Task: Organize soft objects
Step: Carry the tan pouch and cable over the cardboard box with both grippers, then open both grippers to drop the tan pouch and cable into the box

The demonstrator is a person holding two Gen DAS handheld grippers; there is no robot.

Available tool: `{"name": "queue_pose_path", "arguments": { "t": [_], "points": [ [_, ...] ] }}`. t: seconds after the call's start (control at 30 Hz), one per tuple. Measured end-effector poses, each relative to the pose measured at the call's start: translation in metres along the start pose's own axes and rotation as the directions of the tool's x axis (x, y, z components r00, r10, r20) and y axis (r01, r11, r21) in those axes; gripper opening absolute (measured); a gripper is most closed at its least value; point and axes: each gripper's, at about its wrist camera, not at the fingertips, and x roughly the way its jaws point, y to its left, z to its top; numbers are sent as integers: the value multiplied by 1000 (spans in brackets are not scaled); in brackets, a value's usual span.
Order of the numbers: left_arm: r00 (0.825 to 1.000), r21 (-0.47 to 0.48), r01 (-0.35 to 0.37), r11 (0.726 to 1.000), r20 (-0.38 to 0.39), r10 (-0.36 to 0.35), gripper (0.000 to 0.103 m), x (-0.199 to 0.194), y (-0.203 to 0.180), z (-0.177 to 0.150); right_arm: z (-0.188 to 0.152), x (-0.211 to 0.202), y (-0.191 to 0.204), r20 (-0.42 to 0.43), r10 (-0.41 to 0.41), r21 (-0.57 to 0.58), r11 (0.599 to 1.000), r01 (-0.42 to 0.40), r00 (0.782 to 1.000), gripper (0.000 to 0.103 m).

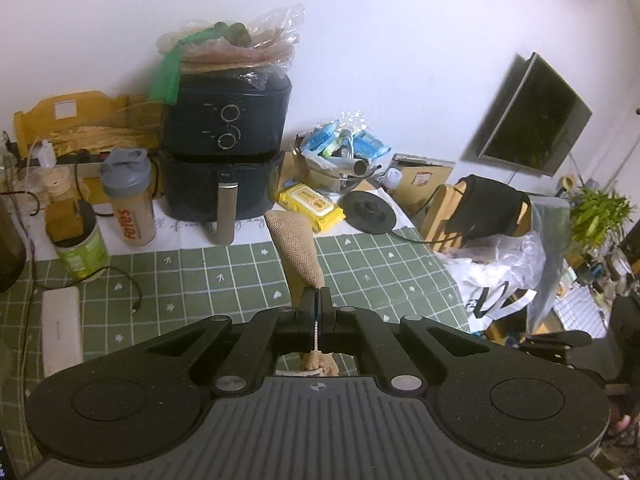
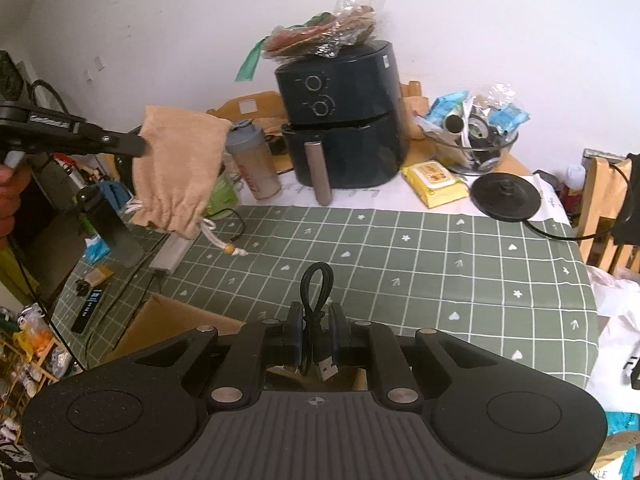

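Over the green checked table (image 1: 192,276), seen from the left wrist, the left claw (image 1: 316,300) has its jaws pressed together on the edge of a tan drawstring pouch (image 1: 296,248). The pouch stretches away from the claw toward the black air fryer (image 1: 226,148), ending just short of the fryer's handle. A yellow wipes pack (image 1: 311,201) lies right of the fryer, with a black round kettle base (image 1: 370,210) further right again. A grey-lidded shaker bottle (image 1: 128,196) stands left of the fryer, and a white power bank (image 1: 62,330) lies nearer the camera on that same side.

From the right wrist, the right claw (image 2: 316,330) pinches a looped black USB cable (image 2: 316,300); the loop pokes out ahead of the fingers and the plug hangs below them. Far left of the air fryer (image 2: 340,120), the left claw (image 2: 136,146) holds the pouch (image 2: 178,168) up in the air, clear of the table (image 2: 440,264). The pouch hangs open end down, and its white drawstring with a wooden bead (image 2: 228,247) trails onto the cloth. The shaker bottle (image 2: 254,158) stands between pouch and fryer. A glass bowl of blue packets (image 2: 474,136) sits to the fryer's right, behind the wipes pack (image 2: 434,180).
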Motion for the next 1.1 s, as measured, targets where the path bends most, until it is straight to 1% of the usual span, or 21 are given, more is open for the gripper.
{"name": "queue_pose_path", "arguments": {
  "t": [0.2,0.4,0.73,1.0,1.1],
  "points": [
    [1000,-10,-1,1000,-22,0,1,-26,-8,-15,-5,-2,4,-11,20,-7,1000,-20,1000,15],
    [996,-15,-2,1000,-90,0,1,-36,-18,-33,-11,-3,7,-25,37,-8,999,-37,999,15],
    [972,-70,-49,996,-234,31,1,-20,-16,-67,-20,-7,10,-47,57,-15,998,-58,997,15],
    [950,-116,-66,991,-310,27,1,-2,-15,-94,-29,-8,8,-68,50,-2,999,-50,996,15],
    [939,-128,-88,988,-343,40,1,7,-15,-106,-31,-6,8,-85,49,15,999,-47,995,15]
  ]
}}
